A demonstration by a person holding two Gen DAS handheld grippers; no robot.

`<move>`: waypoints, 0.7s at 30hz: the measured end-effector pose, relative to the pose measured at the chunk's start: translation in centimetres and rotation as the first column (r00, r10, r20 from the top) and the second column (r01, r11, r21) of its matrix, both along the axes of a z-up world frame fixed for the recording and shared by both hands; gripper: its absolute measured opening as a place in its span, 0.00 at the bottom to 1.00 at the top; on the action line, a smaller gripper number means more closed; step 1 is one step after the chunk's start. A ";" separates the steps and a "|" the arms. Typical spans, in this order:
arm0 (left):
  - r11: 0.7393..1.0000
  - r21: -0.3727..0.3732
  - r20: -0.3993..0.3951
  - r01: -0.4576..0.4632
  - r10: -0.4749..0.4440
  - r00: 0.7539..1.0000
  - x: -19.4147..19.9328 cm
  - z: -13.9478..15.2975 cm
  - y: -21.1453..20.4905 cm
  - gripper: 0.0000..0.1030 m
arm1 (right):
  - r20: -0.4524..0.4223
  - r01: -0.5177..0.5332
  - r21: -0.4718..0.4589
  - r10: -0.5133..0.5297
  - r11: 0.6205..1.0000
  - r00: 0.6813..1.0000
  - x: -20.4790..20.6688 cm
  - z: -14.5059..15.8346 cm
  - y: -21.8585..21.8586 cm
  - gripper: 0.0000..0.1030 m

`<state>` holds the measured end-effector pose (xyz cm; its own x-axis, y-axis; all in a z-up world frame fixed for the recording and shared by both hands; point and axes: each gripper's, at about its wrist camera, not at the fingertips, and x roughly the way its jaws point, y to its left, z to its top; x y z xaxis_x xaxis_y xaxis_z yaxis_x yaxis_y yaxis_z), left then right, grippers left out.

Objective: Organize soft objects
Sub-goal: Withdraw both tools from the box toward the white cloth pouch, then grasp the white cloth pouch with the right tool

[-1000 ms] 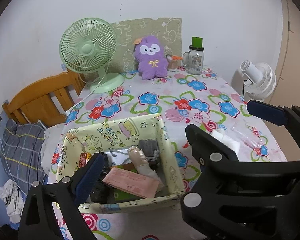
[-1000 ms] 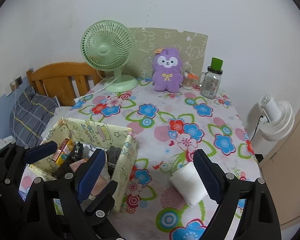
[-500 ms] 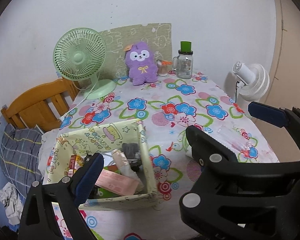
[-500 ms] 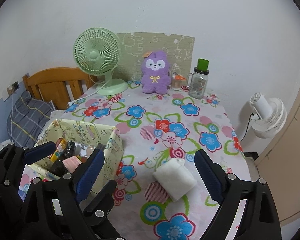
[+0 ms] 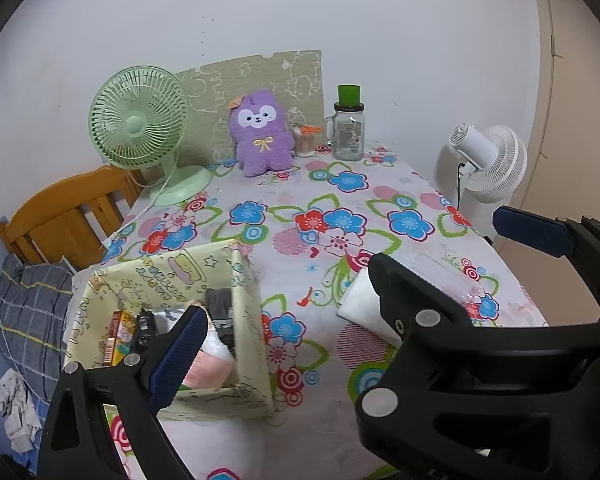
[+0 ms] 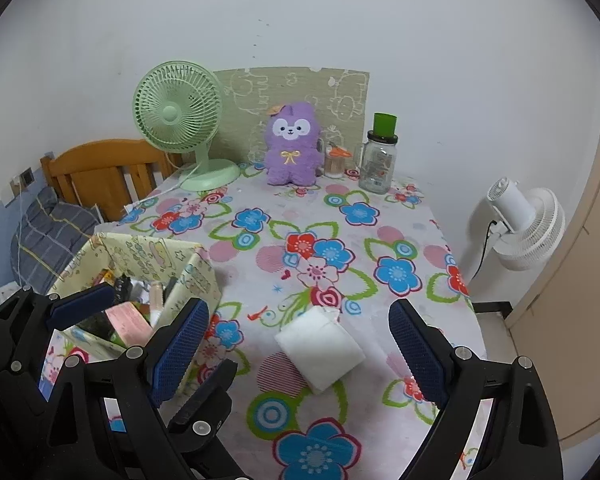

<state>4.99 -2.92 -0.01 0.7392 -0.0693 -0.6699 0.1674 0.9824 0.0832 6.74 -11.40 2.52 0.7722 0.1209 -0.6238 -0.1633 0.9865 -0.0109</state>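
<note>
The white foam pad point(image 6: 320, 346) lies flat on the flower-print desk point(image 6: 400, 240), ahead of the right hand-held gripper point(image 6: 298, 354) and between its widely parted fingers, untouched. The left hand-held gripper point(image 5: 348, 280) is also spread apart and empty; the pad sits between its fingers, just right of the yellow storage box point(image 5: 248, 320).

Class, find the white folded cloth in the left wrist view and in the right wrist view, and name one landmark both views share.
Left wrist view: white folded cloth right of centre, partly hidden behind a black gripper finger.
Right wrist view: low centre, fully visible on the tablecloth.
Shared landmark: purple plush toy.
</note>
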 end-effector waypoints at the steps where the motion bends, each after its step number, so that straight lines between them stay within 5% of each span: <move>1: 1.000 -0.001 0.000 0.000 0.000 1.000 0.0 -0.1 -0.1 0.96 | -0.002 0.002 0.001 -0.002 1.000 1.000 0.0 -0.2 -0.2 0.91; 21: 0.999 0.027 0.012 0.022 -0.022 1.000 1.6 -3.6 -4.6 0.95 | -0.021 0.034 -0.002 -0.034 0.999 0.999 1.6 -4.0 -4.7 0.91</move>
